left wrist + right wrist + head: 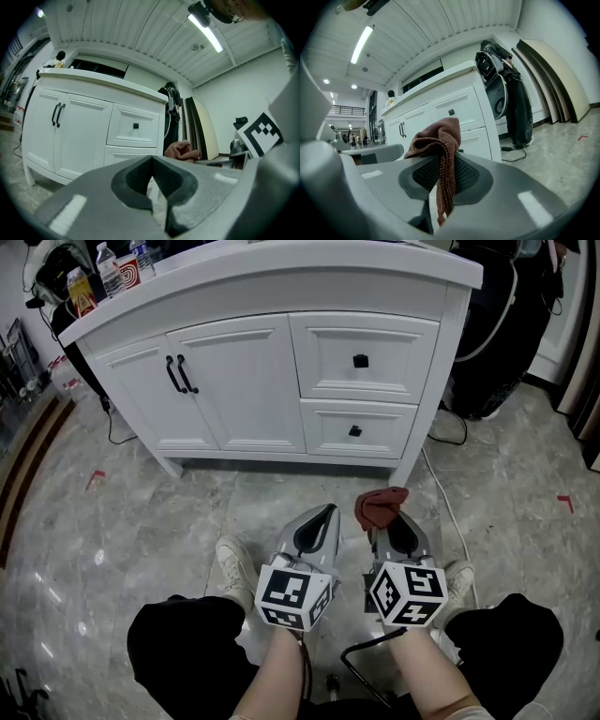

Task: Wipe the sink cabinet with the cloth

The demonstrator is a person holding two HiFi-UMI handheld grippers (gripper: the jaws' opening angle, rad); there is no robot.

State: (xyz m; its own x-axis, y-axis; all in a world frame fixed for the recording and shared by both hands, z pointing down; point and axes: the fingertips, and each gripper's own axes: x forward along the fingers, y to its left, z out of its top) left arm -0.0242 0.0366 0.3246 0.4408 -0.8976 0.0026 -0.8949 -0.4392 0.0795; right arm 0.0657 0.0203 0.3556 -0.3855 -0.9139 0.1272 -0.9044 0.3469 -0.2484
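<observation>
While both grippers hover low over the grey marbled floor [141, 512], the right gripper [389, 521] pinches a rust-brown knitted cloth [440, 136] between its fingers. The fabric bunches above the dark ribbed pads [465, 176] and a strip hangs down between them. The left gripper [151, 161] has its fingers pressed together at the tips, with nothing between. Both point toward the white sink cabinet with a curved countertop [281, 381], which stands apart from them — the cloth does not touch it. Two black bar handles [178, 374] sit on its paired doors, square black knobs [360, 360] on the two drawers at right. Plastic bottles [111, 273] stand on the top's far left end.
</observation>
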